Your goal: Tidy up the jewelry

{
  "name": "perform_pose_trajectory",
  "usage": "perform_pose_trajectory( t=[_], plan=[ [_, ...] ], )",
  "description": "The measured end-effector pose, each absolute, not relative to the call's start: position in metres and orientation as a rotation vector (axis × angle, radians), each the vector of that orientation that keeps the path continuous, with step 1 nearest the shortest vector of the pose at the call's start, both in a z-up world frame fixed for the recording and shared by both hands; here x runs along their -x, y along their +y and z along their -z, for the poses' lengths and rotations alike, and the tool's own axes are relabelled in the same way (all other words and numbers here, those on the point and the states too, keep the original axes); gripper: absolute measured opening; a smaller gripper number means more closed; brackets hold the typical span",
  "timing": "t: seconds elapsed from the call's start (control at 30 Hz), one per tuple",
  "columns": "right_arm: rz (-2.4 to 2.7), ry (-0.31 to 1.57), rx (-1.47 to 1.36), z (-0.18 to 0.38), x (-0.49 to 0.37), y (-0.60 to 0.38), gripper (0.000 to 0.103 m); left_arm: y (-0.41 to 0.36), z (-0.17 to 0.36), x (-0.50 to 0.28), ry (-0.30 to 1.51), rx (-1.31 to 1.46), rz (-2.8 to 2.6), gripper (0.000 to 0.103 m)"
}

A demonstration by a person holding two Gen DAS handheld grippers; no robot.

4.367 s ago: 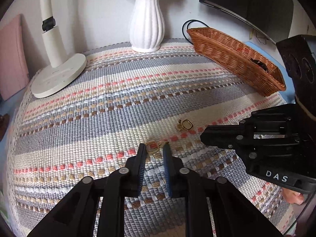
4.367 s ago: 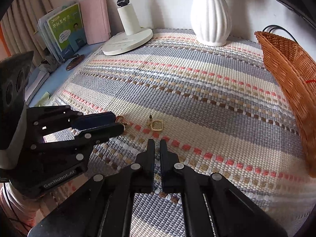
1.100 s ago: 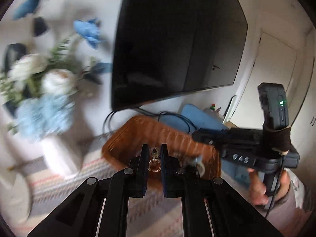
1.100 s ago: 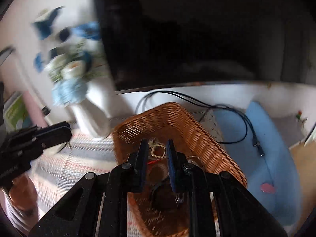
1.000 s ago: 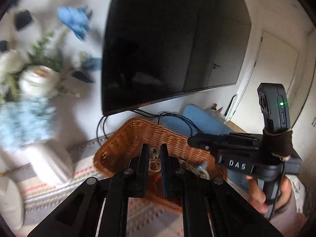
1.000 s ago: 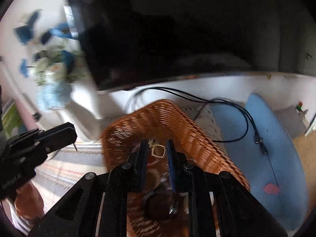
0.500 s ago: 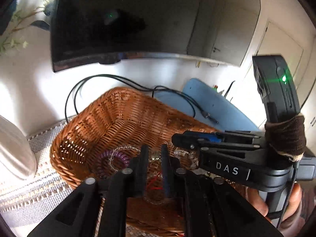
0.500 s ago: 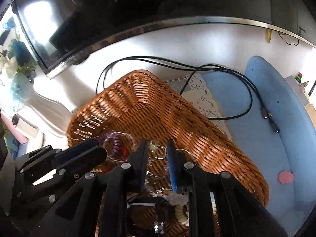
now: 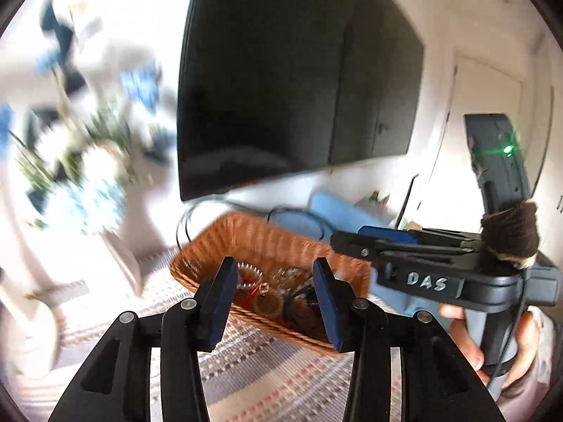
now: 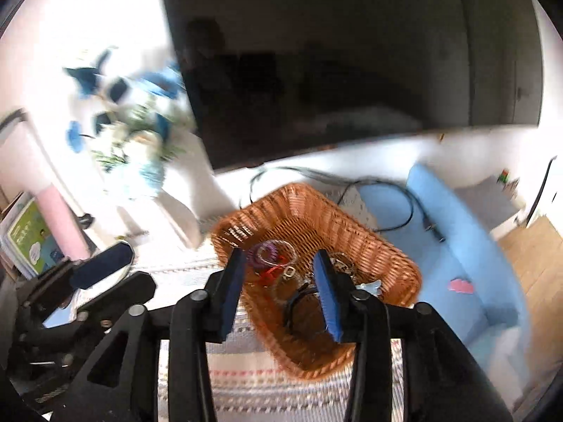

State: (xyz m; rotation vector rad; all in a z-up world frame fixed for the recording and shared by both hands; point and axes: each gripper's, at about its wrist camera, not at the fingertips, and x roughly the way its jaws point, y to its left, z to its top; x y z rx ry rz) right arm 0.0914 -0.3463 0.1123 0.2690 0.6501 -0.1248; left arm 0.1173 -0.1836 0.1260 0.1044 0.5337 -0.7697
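Jewelry (image 10: 281, 267) lies heaped in the wicker basket (image 10: 373, 242), which sits on the striped mat (image 9: 246, 376); a purple coil tie (image 10: 258, 251) and a gold ring piece (image 10: 288, 271) show among blurred pieces. At far left, flowers (image 9: 88, 161) stand blurred. Left claw (image 9: 278, 302) hangs above the basket's near rim, jaws spread wide with nothing between them. Behind is a dark screen (image 9: 288, 70). Right claw (image 10: 281, 293) also hovers over the basket, gaping and empty, with a blue cushion (image 10: 461, 253) at far right
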Motion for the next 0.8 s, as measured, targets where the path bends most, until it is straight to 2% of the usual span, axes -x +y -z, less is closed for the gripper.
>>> perform_pose_trajectory(
  t=[0.03,0.1,0.13,0.4,0.47,0.8],
  plan=[
    [0.134,0.626,-0.253,-0.122,-0.077,-0.338,0.048,-0.176,-0.134,-0.104,0.513,-0.105,0.76,0.052],
    [0.152,0.594,-0.237,-0.135,-0.052,-0.325,0.058,-0.163,-0.151,-0.073,0.474,-0.109,0.699,0.075],
    [0.163,0.58,-0.232,-0.141,-0.037,-0.318,0.063,-0.155,-0.157,-0.056,0.456,-0.108,0.654,0.077],
    [0.191,0.536,-0.212,-0.156,0.037,-0.281,0.065,-0.126,-0.158,0.012,0.436,-0.075,0.533,0.077],
    [0.212,0.529,-0.199,-0.154,0.05,-0.274,0.07,-0.125,-0.151,0.017,0.442,-0.072,0.516,0.077],
    [0.264,0.564,-0.196,-0.131,0.074,-0.272,0.07,-0.125,-0.128,0.061,0.445,-0.152,0.455,0.077]
  ],
)
